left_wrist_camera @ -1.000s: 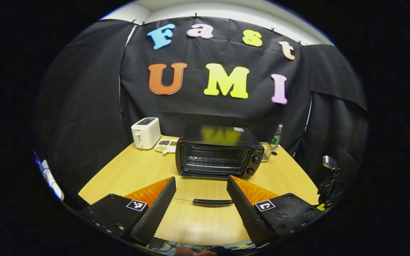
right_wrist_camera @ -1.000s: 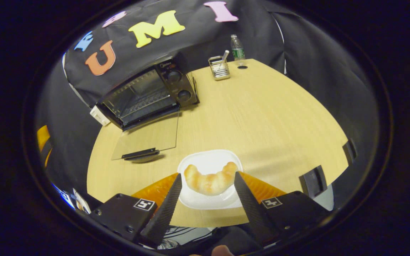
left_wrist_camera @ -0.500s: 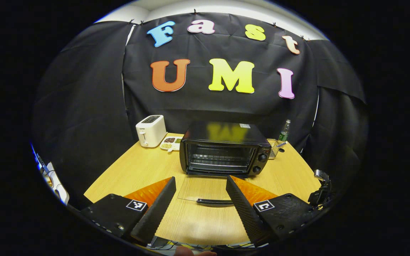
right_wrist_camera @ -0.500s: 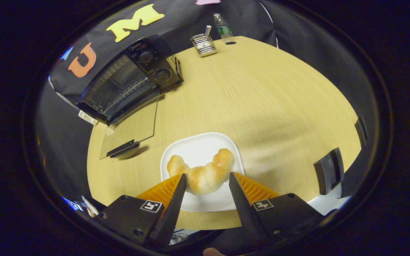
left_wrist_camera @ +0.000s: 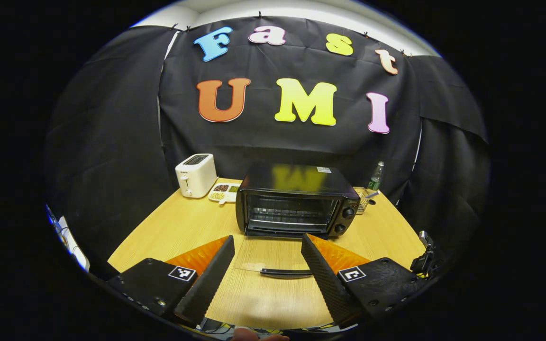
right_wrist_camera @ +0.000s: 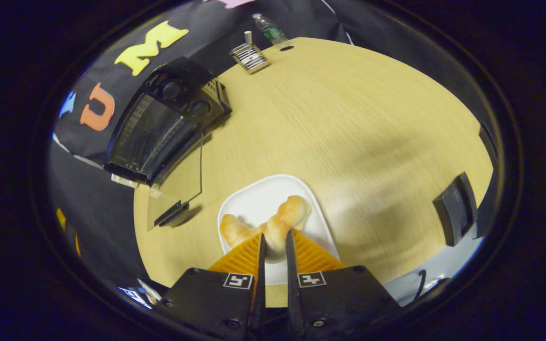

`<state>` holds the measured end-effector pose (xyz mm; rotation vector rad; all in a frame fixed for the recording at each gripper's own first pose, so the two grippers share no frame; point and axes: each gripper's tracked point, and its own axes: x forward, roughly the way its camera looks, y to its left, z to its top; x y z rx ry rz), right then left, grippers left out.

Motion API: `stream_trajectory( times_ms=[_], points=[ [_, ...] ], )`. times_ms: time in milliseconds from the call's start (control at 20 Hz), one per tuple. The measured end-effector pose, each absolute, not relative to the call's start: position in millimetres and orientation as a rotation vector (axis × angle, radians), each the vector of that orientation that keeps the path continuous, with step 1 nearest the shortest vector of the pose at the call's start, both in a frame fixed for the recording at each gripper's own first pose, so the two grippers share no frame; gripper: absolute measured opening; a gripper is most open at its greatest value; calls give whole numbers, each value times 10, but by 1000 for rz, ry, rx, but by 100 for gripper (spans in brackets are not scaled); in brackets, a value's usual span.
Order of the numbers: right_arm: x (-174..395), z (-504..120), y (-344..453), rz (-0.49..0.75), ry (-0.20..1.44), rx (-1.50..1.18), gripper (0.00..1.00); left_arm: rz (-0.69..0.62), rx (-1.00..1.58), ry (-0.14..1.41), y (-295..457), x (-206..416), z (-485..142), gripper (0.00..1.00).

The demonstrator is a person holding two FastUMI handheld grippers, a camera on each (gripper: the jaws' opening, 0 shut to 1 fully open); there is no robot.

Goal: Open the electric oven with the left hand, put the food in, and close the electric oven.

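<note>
The black electric oven (left_wrist_camera: 296, 201) stands at the middle back of the wooden table, its glass door (left_wrist_camera: 273, 253) folded flat down with the black handle (left_wrist_camera: 285, 272) nearest me. My left gripper (left_wrist_camera: 266, 248) hangs open in front of the door, nothing between its fingers. In the right gripper view a golden croissant (right_wrist_camera: 273, 225) lies on a white plate (right_wrist_camera: 254, 203). My right gripper (right_wrist_camera: 273, 241) has both fingers pressed on the croissant's middle. The oven (right_wrist_camera: 159, 123) and its lowered door (right_wrist_camera: 178, 184) lie to the upper left of the plate.
A white toaster (left_wrist_camera: 195, 175) and a small dish of snacks (left_wrist_camera: 223, 192) sit left of the oven. A wire holder (left_wrist_camera: 363, 201) and a green bottle (left_wrist_camera: 375, 177) stand to its right. A black block (right_wrist_camera: 455, 208) sits at the table's right edge.
My right gripper came down over the plate and its fingers closed on the croissant's middle. My left gripper drew back a little from the open oven door and stayed open.
</note>
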<state>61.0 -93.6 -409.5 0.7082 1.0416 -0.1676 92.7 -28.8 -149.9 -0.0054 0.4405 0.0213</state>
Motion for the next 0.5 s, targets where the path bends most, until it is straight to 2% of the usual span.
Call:
stream_trajectory(
  times_ms=[100, 400, 500],
  points=[
    [559, -3981, -925, -222, 1005, 767, 18, -22, -15, 412, -205, 958, -1415, 94],
    [365, -3505, -677, -341, 850, 869, 18, -152, -83, 369, 4, 1012, -1430, 94],
    [409, -3362, -477, -343, 804, 909, 18, -193, -111, 356, 31, 977, -1450, 94]
  ],
)
